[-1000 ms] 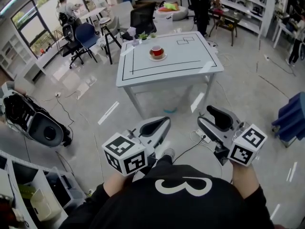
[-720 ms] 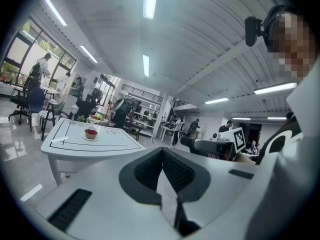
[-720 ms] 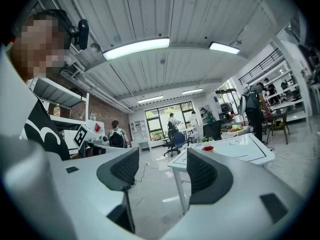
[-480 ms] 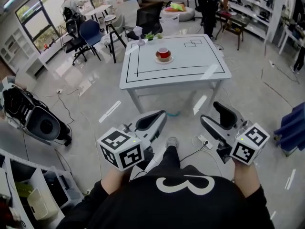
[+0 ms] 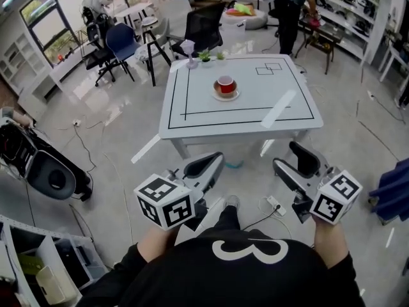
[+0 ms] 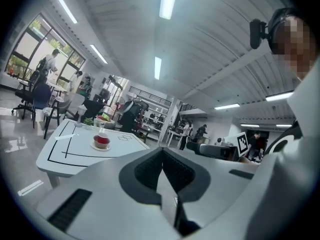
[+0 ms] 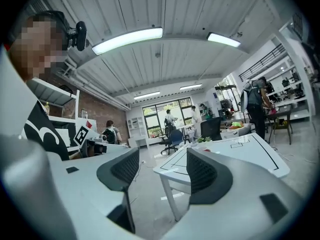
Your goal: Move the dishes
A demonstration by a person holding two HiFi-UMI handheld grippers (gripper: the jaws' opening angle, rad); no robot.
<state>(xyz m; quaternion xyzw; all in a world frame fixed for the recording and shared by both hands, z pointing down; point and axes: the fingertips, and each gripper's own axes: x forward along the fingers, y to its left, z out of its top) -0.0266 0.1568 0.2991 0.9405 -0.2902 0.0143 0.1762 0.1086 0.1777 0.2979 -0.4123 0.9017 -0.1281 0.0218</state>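
Observation:
A red cup on a white saucer point(image 5: 225, 87) stands near the middle of a white table point(image 5: 255, 104) marked with black lines, and it also shows in the left gripper view point(image 6: 101, 142). Both grippers hang over the floor, short of the table's near edge. My left gripper point(image 5: 216, 157) has its jaws together with nothing between them point(image 6: 162, 153). My right gripper point(image 5: 283, 153) is open: its jaws have just been opening and the gap point(image 7: 162, 166) holds nothing. In the right gripper view the table point(image 7: 240, 151) lies ahead, with the cup hidden.
Small potted plants point(image 5: 204, 55) and a glass point(image 5: 188, 46) sit at the table's far edge. Office chairs point(image 5: 199, 24) stand beyond it, and a person point(image 5: 293, 2) stands at the back. A black machine point(image 5: 38, 168) lies left. A power strip point(image 5: 276, 204) and cables are on the floor.
The table with the cup has come closer and lower in the head view. Both grippers have been carried forward toward it.

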